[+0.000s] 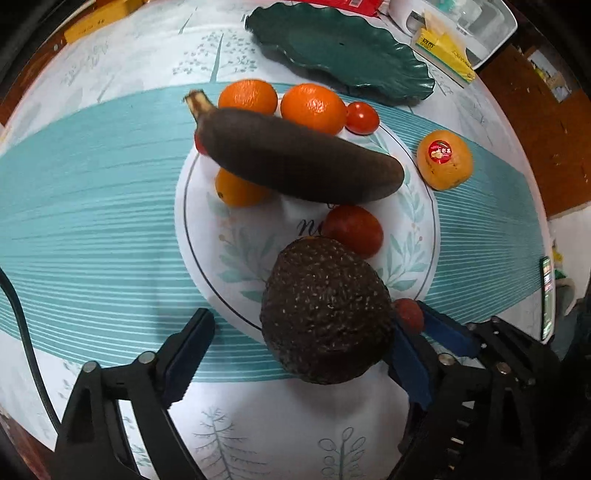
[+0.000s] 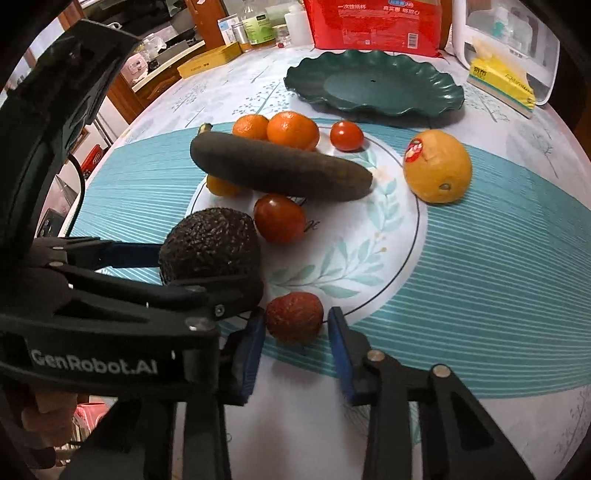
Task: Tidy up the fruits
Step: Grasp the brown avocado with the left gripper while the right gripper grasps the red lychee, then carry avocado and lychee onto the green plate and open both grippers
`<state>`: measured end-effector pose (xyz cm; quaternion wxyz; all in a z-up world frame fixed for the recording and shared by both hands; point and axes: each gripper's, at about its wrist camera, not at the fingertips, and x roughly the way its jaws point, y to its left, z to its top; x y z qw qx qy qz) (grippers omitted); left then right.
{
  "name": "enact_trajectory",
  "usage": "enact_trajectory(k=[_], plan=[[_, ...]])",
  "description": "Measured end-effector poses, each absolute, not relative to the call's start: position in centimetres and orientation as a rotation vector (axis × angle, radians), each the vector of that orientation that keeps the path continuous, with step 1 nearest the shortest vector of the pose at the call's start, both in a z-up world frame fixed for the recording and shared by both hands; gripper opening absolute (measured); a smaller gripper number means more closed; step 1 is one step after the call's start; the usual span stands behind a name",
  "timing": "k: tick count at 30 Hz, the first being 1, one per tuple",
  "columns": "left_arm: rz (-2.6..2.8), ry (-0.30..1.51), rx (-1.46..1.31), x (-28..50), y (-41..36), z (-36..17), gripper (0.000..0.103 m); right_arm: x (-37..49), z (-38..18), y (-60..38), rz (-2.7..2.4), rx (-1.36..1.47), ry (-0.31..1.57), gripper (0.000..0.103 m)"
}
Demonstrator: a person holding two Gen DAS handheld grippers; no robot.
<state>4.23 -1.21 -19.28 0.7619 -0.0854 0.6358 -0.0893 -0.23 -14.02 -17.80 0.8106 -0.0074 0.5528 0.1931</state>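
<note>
A dark avocado (image 1: 327,312) rests on the near rim of the white leaf-print plate (image 1: 410,236), against the right finger of my open left gripper (image 1: 299,354); the left finger stands apart from it. My right gripper (image 2: 296,347) brackets a small red lychee (image 2: 294,317) at the plate's near edge, blue pads close on both sides, the right pad touching it. On the plate (image 2: 369,258) lie a blackened banana (image 1: 299,157), two oranges (image 1: 313,108), tomatoes (image 1: 354,230) and a small yellow fruit (image 1: 238,190). A stickered orange (image 2: 437,166) sits on the cloth right of the plate.
An empty dark green scalloped plate (image 2: 373,83) stands behind the fruit. Behind it are a red box (image 2: 373,22), a yellow tissue pack (image 2: 502,86), a white appliance, bottles and a yellow box (image 2: 210,61). The round table's edge lies at left and right.
</note>
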Motion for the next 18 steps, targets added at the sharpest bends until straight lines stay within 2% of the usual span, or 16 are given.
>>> enact_trajectory(k=[3, 5, 6, 18], plan=[[-0.203, 1.359, -0.179, 4.0, -1.5, -19.3, 0.077, -0.4, -17.8, -13.9, 0.416, -0.026, 1.164, 0.032], [-0.223, 1.348, -0.173, 3.9, -1.7, -19.1, 0.062, -0.6, -17.8, -13.9, 0.421, -0.025, 1.153, 0.032], [-0.235, 1.342, -0.173, 3.8, -2.0, -19.0, 0.060, -0.6, -17.9, -13.9, 0.422, -0.023, 1.150, 0.032], [-0.185, 1.286, -0.123, 2.3, -1.2, -17.5, 0.059, -1.2, -16.9, -15.0, 0.412, 0.010, 1.113, 0.031]])
